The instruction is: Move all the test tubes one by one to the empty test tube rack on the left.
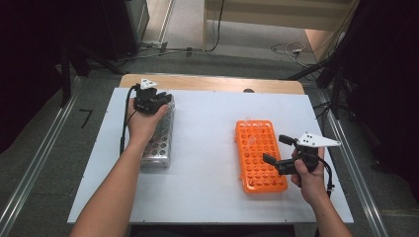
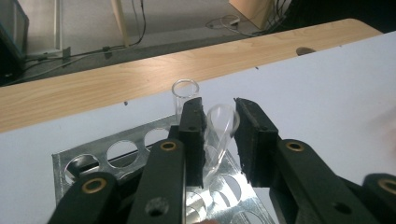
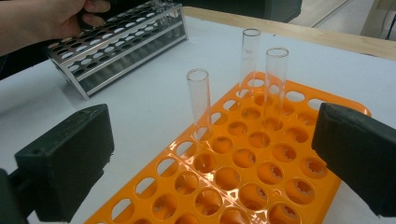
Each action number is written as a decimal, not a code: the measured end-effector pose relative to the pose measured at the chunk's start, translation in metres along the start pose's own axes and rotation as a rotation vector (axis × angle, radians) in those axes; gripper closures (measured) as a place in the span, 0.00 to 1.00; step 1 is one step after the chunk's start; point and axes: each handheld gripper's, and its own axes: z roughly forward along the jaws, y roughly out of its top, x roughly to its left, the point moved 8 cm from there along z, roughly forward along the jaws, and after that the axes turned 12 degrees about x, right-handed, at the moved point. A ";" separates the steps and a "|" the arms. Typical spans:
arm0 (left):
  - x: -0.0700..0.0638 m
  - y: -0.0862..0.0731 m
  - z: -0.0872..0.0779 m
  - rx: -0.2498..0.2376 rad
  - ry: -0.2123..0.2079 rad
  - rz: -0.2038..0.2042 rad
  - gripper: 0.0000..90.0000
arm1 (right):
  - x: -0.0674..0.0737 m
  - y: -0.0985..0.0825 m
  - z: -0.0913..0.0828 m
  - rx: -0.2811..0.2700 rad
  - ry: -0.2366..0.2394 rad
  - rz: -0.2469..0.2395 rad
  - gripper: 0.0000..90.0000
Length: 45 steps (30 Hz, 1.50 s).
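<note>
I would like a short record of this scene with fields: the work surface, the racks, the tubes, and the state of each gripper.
surface: white table top with a wooden edge at the far side
left rack: silver metal tube rack
right rack: orange plastic tube rack
tubes in orange rack: three clear glass tubes, upright
tubes at metal rack: one clear tilted tube between the jaws, one upright tube behind
left gripper: over the far end of the metal rack, jaws narrow around the tilted tube, small gaps visible
right gripper: open, over the orange rack, holding nothing
</note>
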 end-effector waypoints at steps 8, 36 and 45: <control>-0.010 0.005 -0.016 -0.037 -0.040 -0.002 0.57 | 0.000 0.001 0.001 0.001 0.001 0.005 0.00; -0.093 -0.022 -0.085 -0.148 -0.225 0.095 0.07 | -0.013 0.007 0.005 0.005 -0.017 0.032 0.00; -0.109 -0.041 -0.097 -0.159 -0.279 0.084 0.00 | -0.026 0.009 0.015 0.022 -0.035 0.063 0.06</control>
